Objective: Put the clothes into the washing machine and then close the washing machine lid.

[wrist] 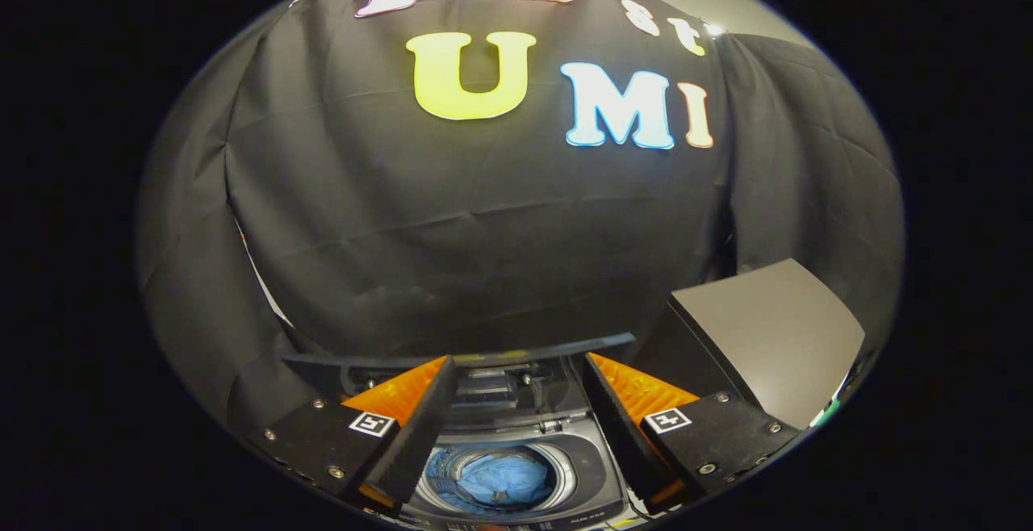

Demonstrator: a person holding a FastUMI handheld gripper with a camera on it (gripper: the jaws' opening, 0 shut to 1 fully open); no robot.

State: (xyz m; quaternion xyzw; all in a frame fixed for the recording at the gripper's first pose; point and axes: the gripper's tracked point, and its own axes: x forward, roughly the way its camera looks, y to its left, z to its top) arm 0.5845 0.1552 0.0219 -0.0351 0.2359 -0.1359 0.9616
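A top-loading washing machine [589,474] stands below me, its round drum seen between my fingers. Blue clothes [500,481] lie bunched inside the drum. The machine's lid [484,357] stands raised at the back, seen edge-on as a dark bar beyond my fingertips. My gripper [516,370] is open and hangs above the machine, fingers spread wide with nothing between them, the tips level with the raised lid's edge.
A grey-topped cabinet or table [775,337] stands to the right of the machine, close by my right finger [621,410]. The black cloth wall [452,232] hangs right behind the machine.
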